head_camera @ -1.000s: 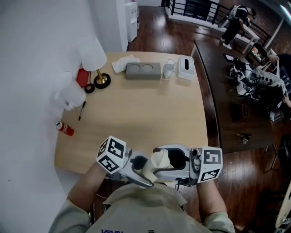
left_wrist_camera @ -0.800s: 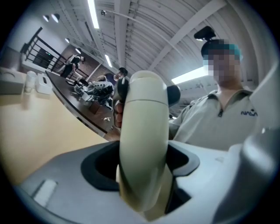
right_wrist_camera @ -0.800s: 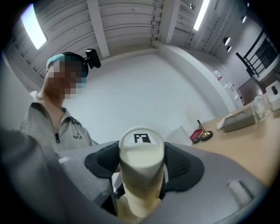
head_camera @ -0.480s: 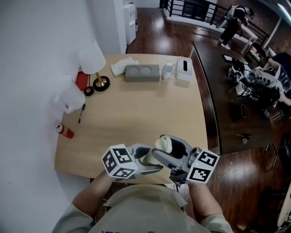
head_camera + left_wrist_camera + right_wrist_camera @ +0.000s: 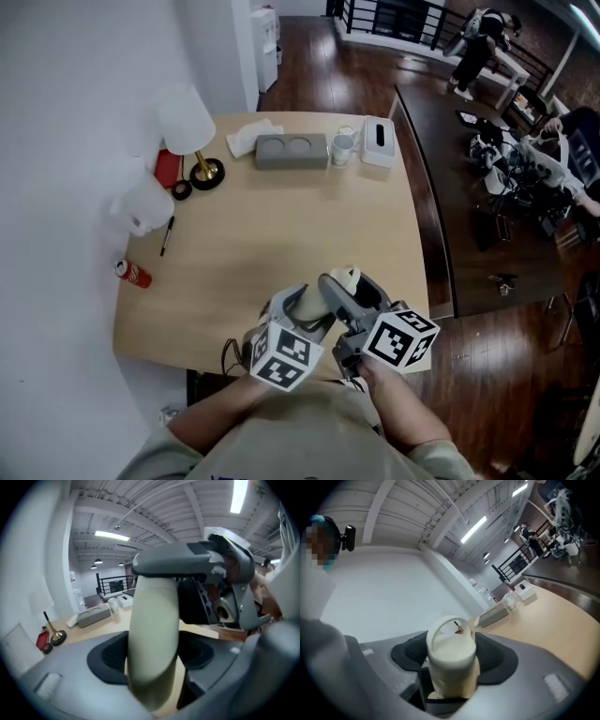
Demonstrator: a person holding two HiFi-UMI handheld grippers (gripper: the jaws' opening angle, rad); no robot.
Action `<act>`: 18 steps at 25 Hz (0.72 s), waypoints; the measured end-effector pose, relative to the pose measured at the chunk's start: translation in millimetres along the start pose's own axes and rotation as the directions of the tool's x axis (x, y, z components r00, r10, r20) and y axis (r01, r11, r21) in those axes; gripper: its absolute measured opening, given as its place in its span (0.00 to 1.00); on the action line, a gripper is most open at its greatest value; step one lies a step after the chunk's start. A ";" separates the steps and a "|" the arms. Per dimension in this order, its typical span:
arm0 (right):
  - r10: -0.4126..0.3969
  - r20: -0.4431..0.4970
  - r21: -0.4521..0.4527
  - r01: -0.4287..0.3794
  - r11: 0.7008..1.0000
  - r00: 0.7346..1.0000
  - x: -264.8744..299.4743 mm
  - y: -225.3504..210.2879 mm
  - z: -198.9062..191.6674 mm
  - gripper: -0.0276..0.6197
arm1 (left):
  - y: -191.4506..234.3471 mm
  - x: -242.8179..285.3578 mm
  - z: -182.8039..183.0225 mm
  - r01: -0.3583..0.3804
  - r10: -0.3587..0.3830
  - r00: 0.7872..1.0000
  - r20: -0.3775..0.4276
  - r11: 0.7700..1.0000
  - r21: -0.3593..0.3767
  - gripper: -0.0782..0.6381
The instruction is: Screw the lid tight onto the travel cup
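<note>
A cream travel cup hangs over the near edge of the wooden table, held between both grippers. My left gripper is shut on the cup's body, which fills the gap between its dark pads in the left gripper view. My right gripper is shut on the upper end, where the lid with its loop handle faces the camera in the right gripper view. The right gripper's grey body shows above the cup in the left gripper view. Where lid meets cup is hidden.
At the far side of the table stand a grey two-hole holder, a glass, a tissue box and a white cloth. A lamp, a pen and a red can are at the left.
Both grippers have swung round with the cup. Their marker cubes dropped toward the person's body and the cup now points out over the table edge. Both grips held.
</note>
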State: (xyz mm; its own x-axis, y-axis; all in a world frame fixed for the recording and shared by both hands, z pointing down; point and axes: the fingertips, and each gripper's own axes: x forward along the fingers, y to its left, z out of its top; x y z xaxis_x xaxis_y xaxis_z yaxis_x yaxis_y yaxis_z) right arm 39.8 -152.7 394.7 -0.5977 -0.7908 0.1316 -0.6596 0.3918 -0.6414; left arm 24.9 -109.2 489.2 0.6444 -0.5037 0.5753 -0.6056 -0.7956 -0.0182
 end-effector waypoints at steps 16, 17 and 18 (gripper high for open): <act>0.164 -0.001 -0.020 -0.164 0.986 0.986 -6.7 21.1 10.1 0.50 | -19.9 -10.6 16.4 0.431 -0.404 0.902 0.155 0.867 -0.251 0.55; 0.214 -0.008 -0.027 -0.214 0.976 0.977 -11.0 27.2 12.7 0.50 | -23.9 -17.6 19.5 0.504 -0.469 0.864 0.186 0.819 -0.275 0.55; 0.269 -0.017 -0.031 -0.269 0.963 0.963 -16.0 33.7 15.4 0.50 | -28.2 -25.8 22.8 0.571 -0.528 0.821 0.219 0.768 -0.290 0.55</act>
State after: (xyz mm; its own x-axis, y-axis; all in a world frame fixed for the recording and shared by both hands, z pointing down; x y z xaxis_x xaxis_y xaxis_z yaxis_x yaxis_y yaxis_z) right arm 34.3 -134.1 359.4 -0.7606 -0.6484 -0.0331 -0.4881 0.6046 -0.6294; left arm 36.0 -81.5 456.3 0.9506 -0.0669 0.3030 -0.2321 -0.8013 0.5514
